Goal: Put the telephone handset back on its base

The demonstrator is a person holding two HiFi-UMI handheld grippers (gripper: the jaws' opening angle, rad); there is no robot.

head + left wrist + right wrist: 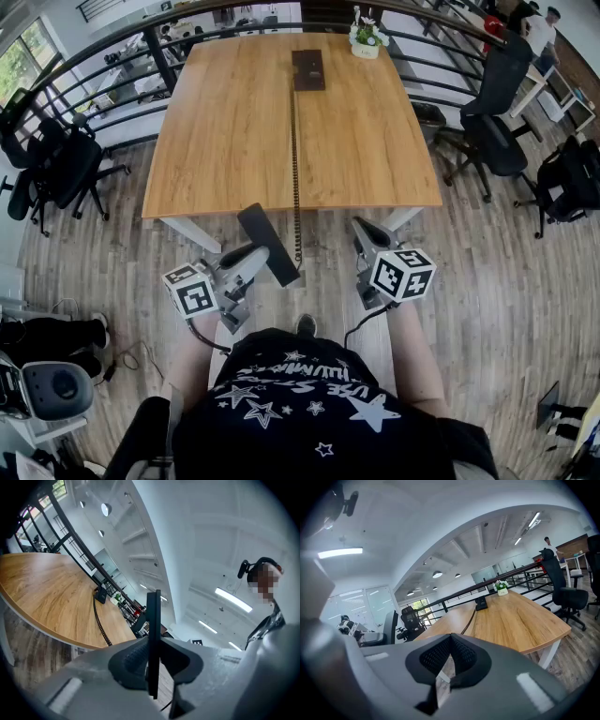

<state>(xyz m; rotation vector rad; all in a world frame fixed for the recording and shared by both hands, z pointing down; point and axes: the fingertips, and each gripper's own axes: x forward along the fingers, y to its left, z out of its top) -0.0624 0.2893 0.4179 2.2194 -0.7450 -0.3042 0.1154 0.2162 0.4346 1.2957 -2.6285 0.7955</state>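
A flat black telephone handset [269, 246] hangs off the near edge of the wooden table [225, 141], and my left gripper [255, 255] is shut on it. In the left gripper view the handset [153, 634] stands edge-on, clamped between the pads. Its coiled cord [296, 169] runs up the table's middle to the black base [307, 69] at the far end. My right gripper [362, 231] is at the table's near edge, shut with nothing in it. From the right gripper view the base [481, 603] and the cord [467, 623] lie far ahead.
A small potted plant [366, 39] stands beside the base at the far edge. Black office chairs sit left [56, 164] and right [492, 112] of the table. A dark railing [112, 56] curves behind it. The floor is wood planks.
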